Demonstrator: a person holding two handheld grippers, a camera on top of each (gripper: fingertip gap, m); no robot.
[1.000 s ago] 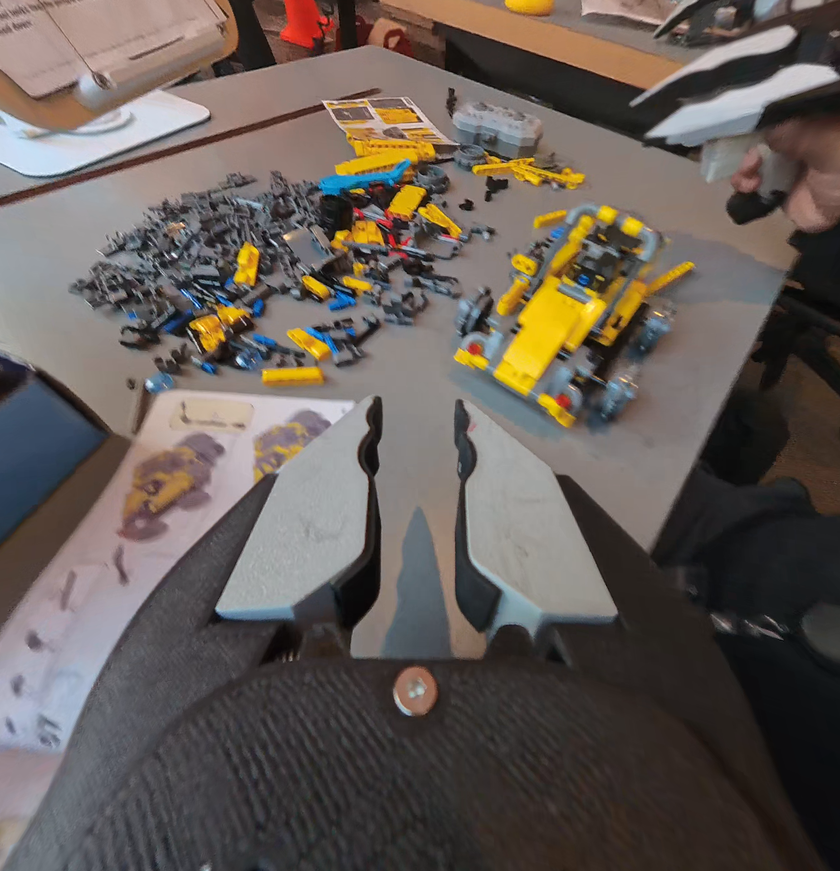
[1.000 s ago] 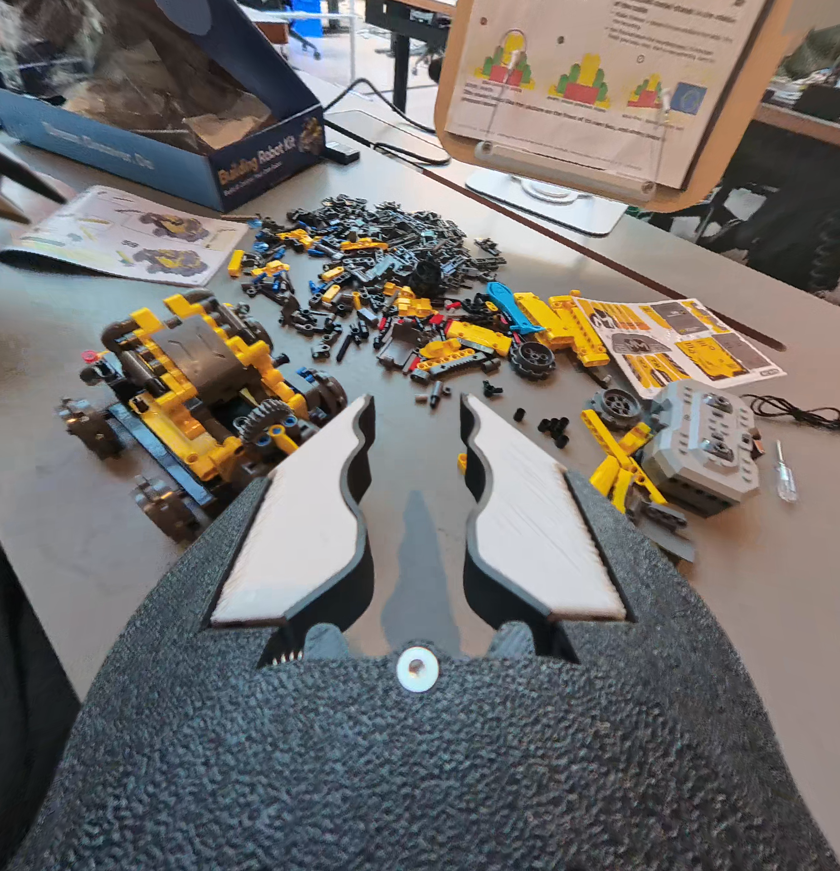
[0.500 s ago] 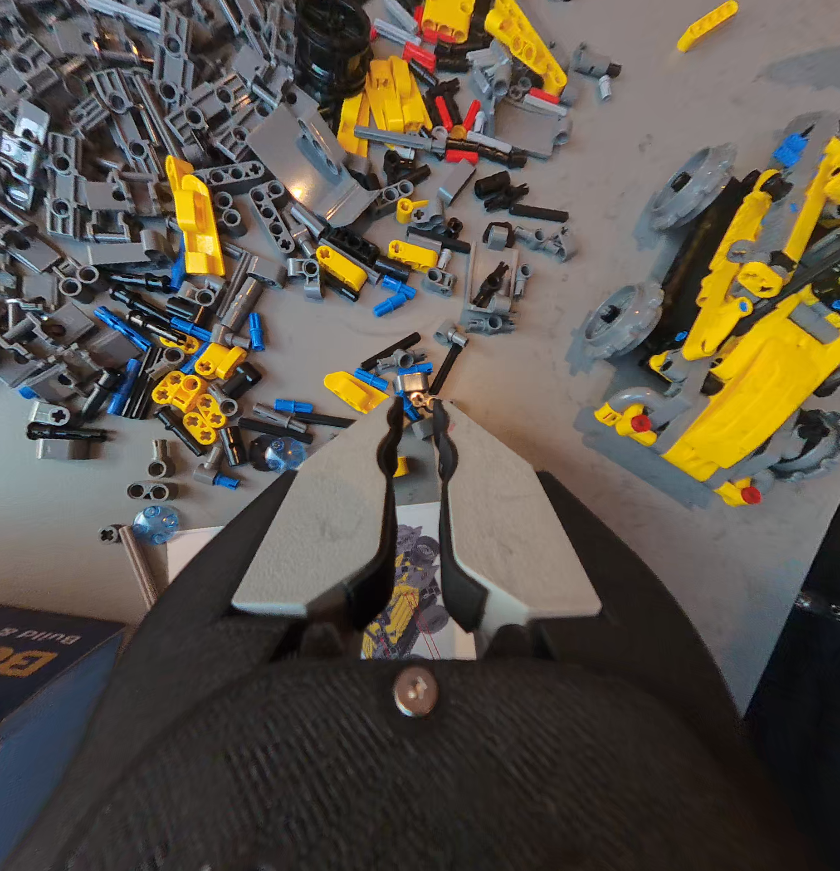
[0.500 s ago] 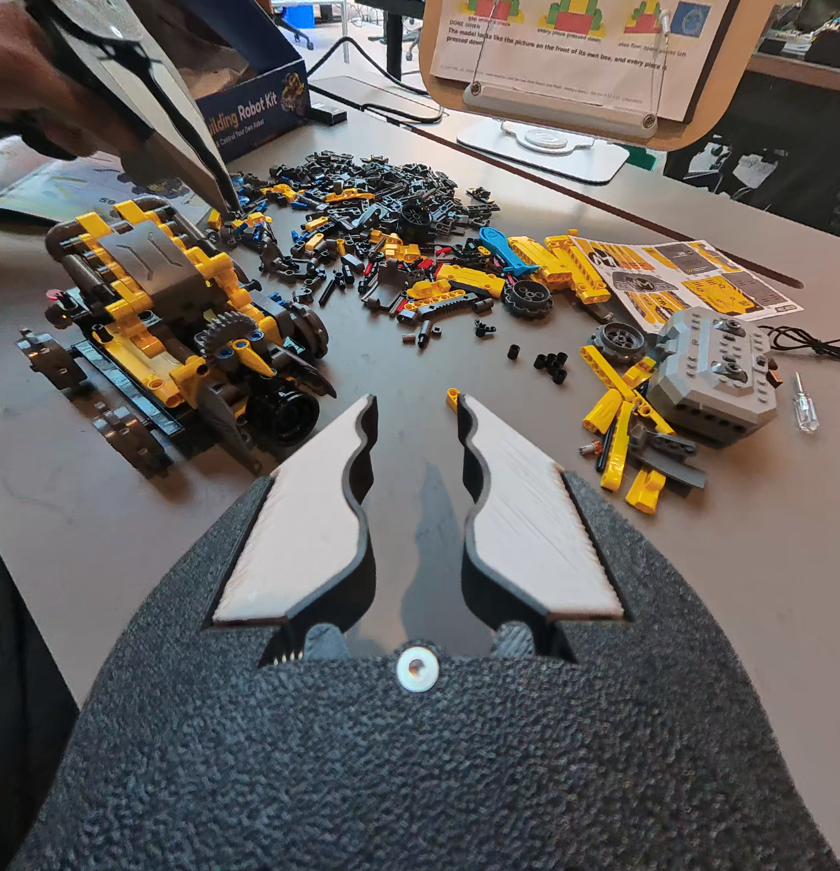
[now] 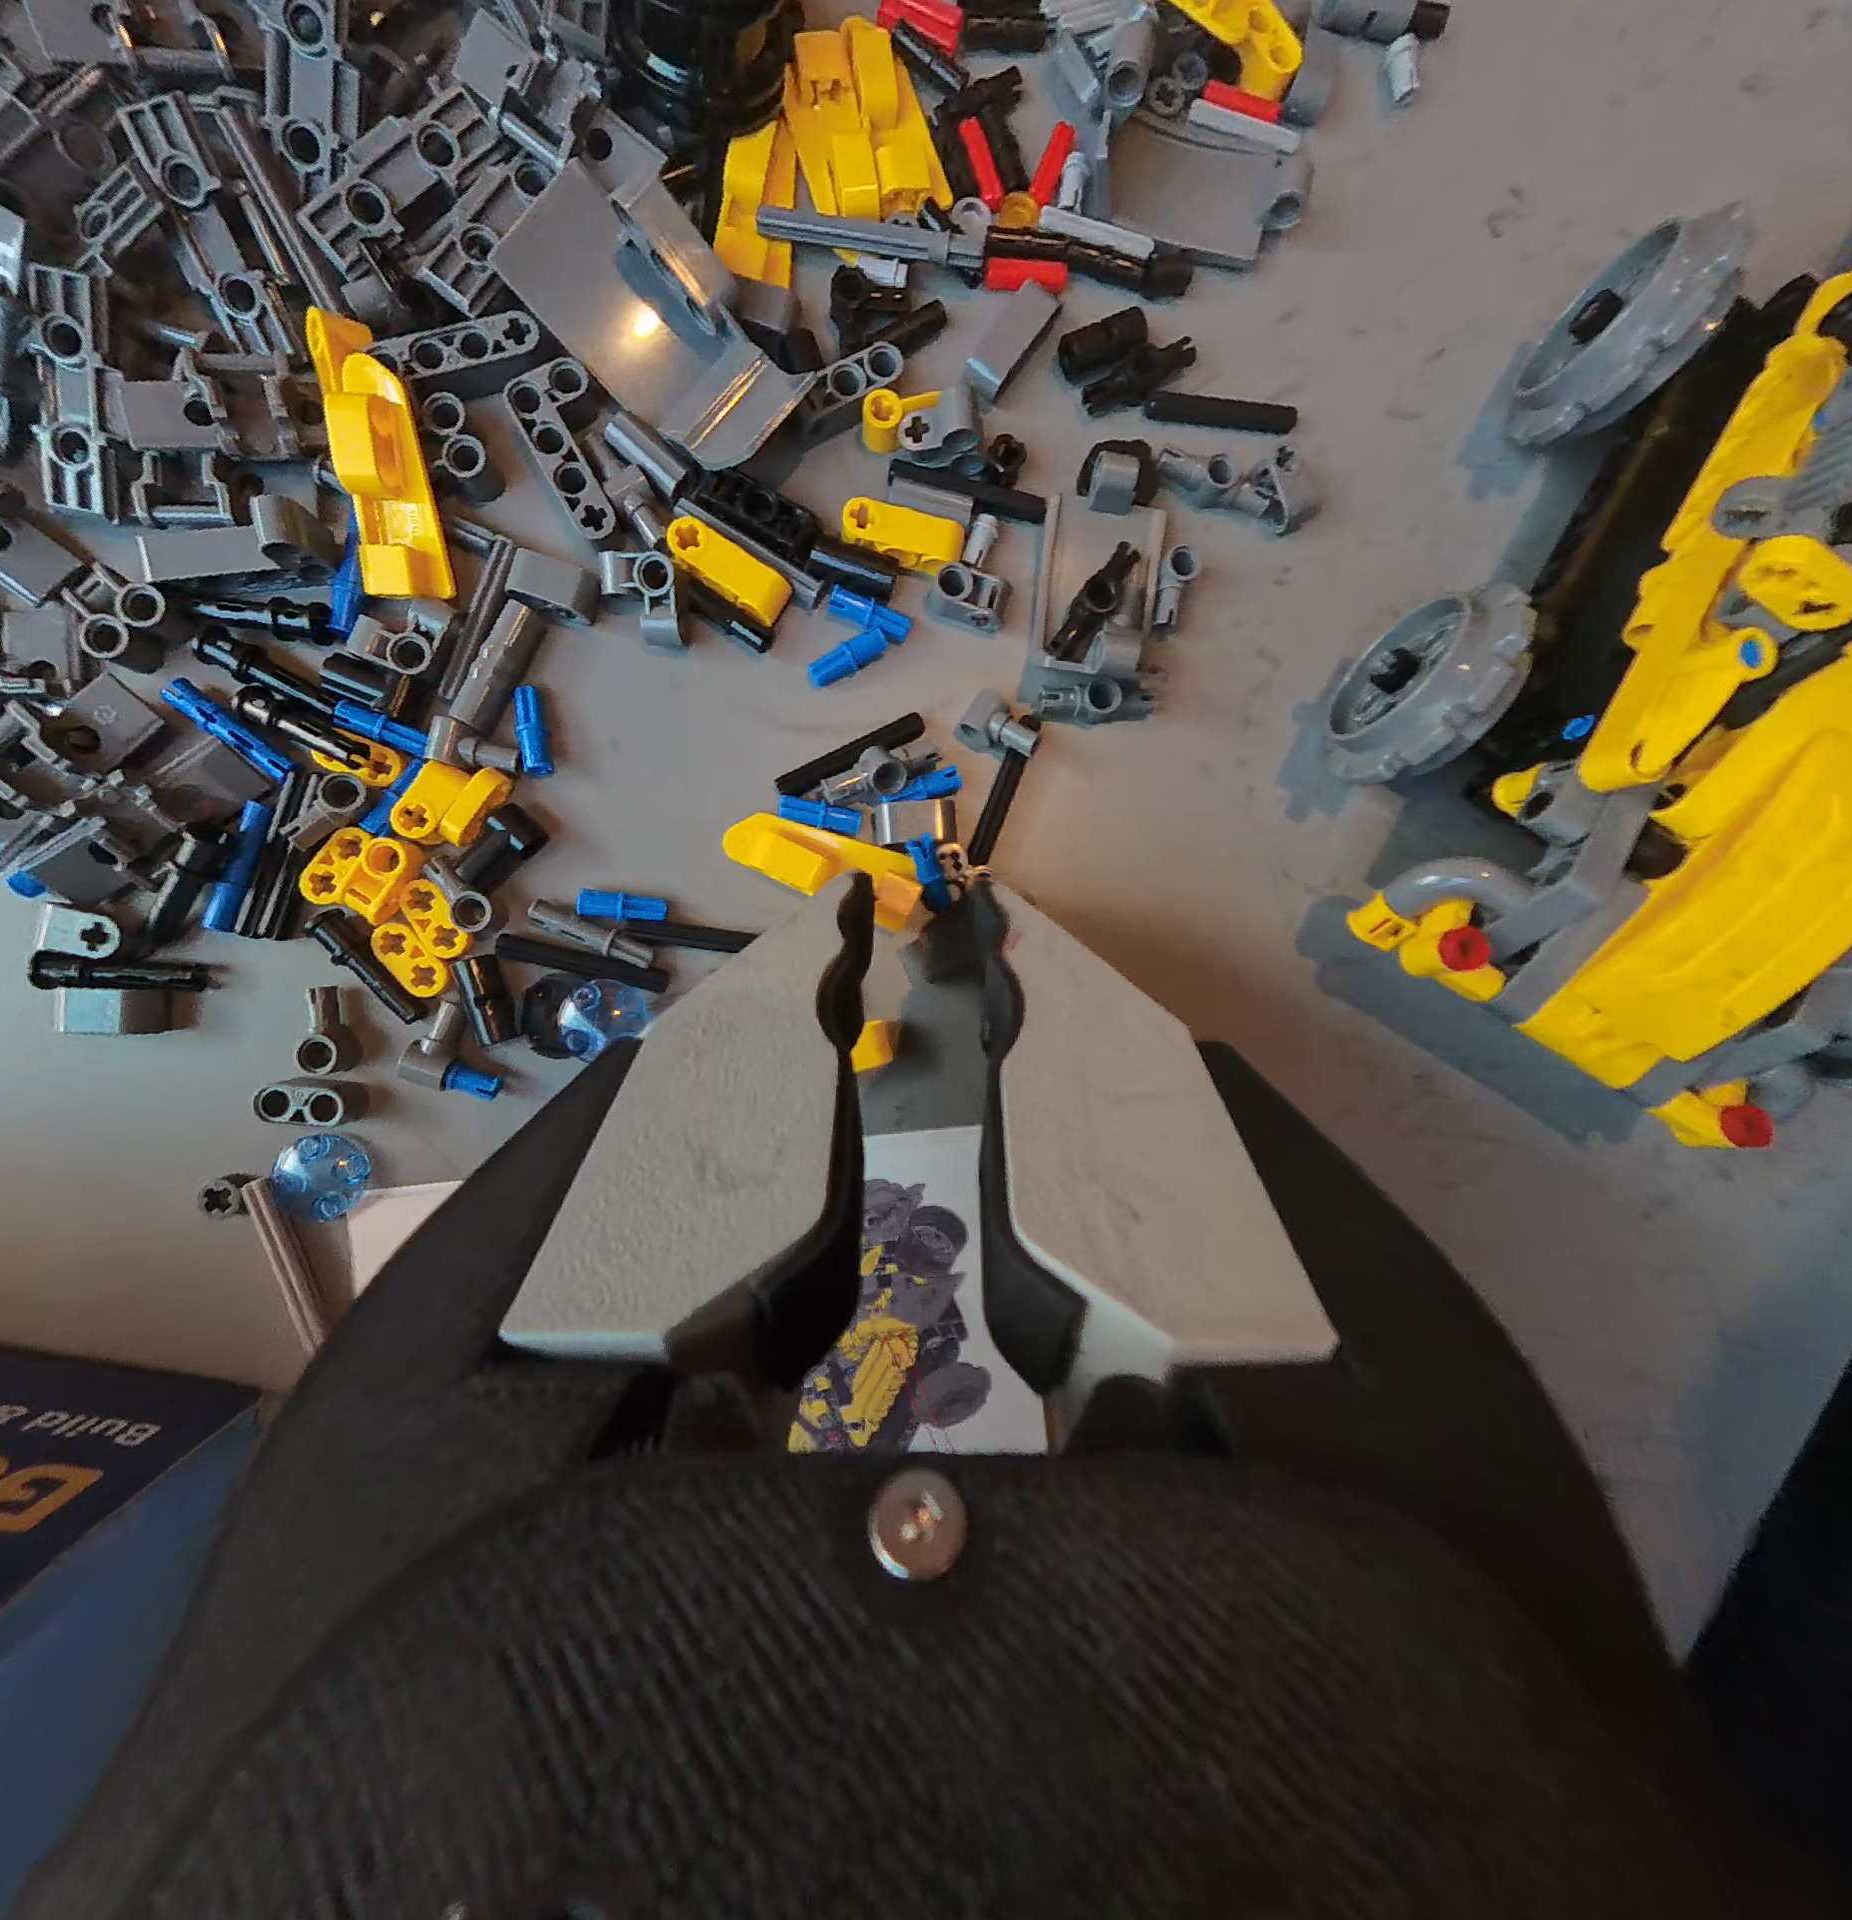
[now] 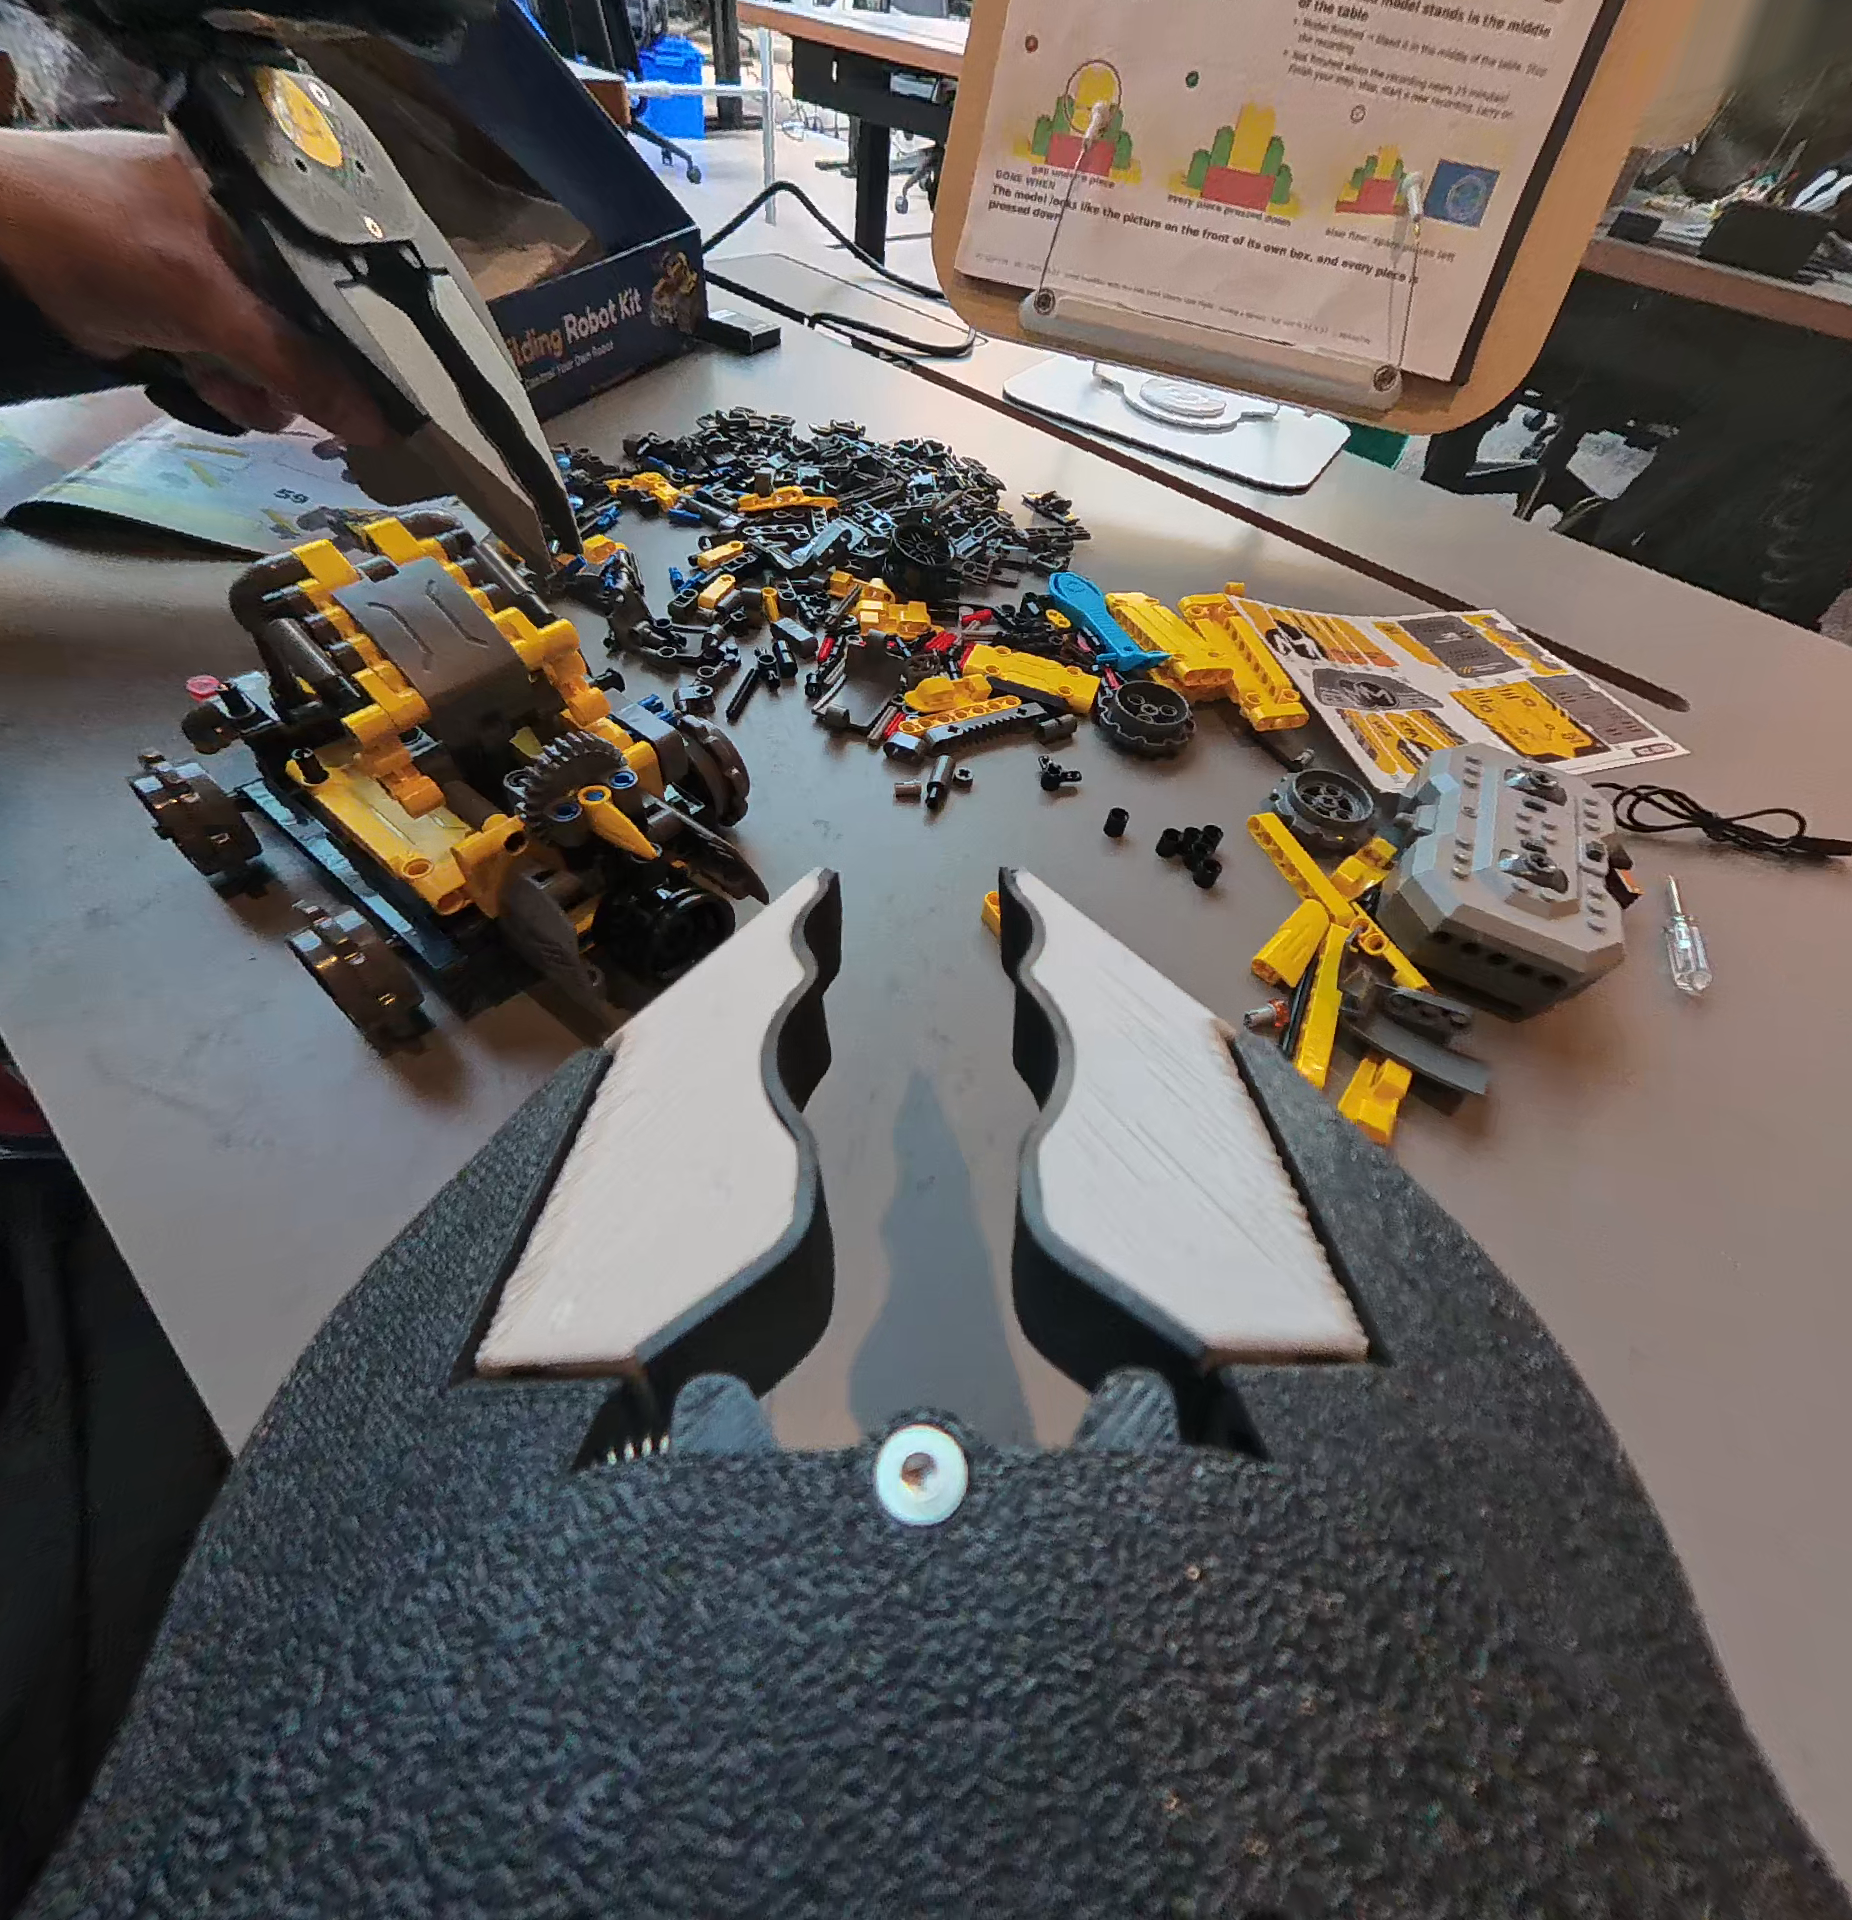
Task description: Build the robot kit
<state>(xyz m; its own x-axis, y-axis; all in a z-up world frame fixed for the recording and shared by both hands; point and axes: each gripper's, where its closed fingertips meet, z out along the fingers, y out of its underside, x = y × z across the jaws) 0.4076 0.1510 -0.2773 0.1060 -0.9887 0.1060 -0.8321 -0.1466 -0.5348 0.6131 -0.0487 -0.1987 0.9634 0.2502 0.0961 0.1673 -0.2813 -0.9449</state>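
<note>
My left gripper (image 5: 919, 890) points down at the near edge of a pile of loose grey, black, yellow and blue building parts (image 5: 382, 416). Its jaws stand a narrow gap apart. The tips straddle a yellow curved piece (image 5: 787, 842) and small blue pins (image 5: 818, 816); I cannot see a firm grip. It also shows in the right wrist view (image 6: 563, 556), held by a hand (image 6: 101, 260), just behind the yellow and grey vehicle model (image 6: 434, 727). The model also lies right of the tips in the left wrist view (image 5: 1680, 831). My right gripper (image 6: 917, 894) is open and empty above bare table.
An instruction booklet (image 5: 901, 1299) and a blue box (image 5: 70, 1507) lie under my left gripper. A grey hub block (image 6: 1504, 873), a sticker sheet (image 6: 1452, 686), a small screwdriver (image 6: 1686, 945), a black cable (image 6: 1722, 821) and a stand with a printed sheet (image 6: 1265, 208) are on the right and back. Left tips to right tips: about 30 centimeters. Measured from the fingertips, the grey hub block (image 6: 1504, 873) is 20 centimeters or so from the right gripper and 40 centimeters from the left.
My left gripper came down from a high view to the edge of the parts pile and its jaws narrowed. My right gripper moved slightly forward and right; it stays open.
</note>
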